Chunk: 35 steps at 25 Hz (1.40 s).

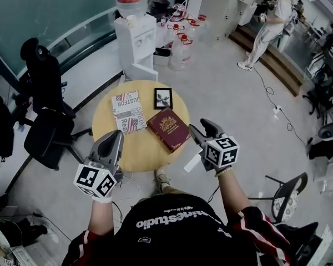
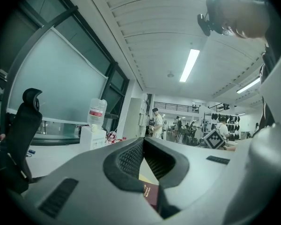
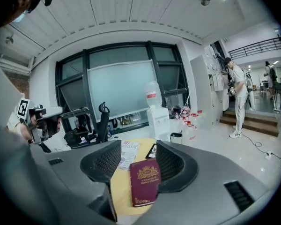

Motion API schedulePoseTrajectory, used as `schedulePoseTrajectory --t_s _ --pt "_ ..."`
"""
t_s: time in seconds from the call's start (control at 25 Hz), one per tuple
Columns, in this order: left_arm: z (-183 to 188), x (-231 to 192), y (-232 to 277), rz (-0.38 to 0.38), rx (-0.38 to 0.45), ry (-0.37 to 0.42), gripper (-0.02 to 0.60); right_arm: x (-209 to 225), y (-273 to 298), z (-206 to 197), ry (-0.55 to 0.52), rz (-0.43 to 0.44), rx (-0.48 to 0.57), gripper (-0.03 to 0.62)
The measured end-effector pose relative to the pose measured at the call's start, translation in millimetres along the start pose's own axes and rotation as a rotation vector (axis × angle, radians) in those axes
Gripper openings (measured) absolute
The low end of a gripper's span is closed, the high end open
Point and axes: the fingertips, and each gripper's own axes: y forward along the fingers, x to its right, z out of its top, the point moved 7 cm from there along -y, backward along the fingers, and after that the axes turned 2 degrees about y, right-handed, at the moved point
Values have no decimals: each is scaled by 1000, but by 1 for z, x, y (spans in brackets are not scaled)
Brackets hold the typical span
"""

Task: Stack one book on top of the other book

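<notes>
Right claw [image 1: 201, 128] hangs at the right rim of the round worktop [image 1: 139, 155], jaws well apart and gripping nothing. The maroon book [image 1: 168, 129] shows between them but it's just lying flat on the worktop. Left claw [image 1: 117, 137] hovers at the near-left rim, tips pinched together, empty. White book [image 1: 129, 111] lies flat just left of the maroon one, so no stack yet. Small framed picture [image 1: 163, 98] sits behind both.
</notes>
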Motion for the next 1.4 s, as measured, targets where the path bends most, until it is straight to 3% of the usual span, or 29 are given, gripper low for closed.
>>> schedulePoseTrajectory --t_s 0.8,1.4 --pt "-20 -8 52 -42 -73 -31 17 73 90 -119 158 -70 -286 278" --pt "-29 -21 78 -37 -157 -22 17 117 134 -198 242 -210 -435 302"
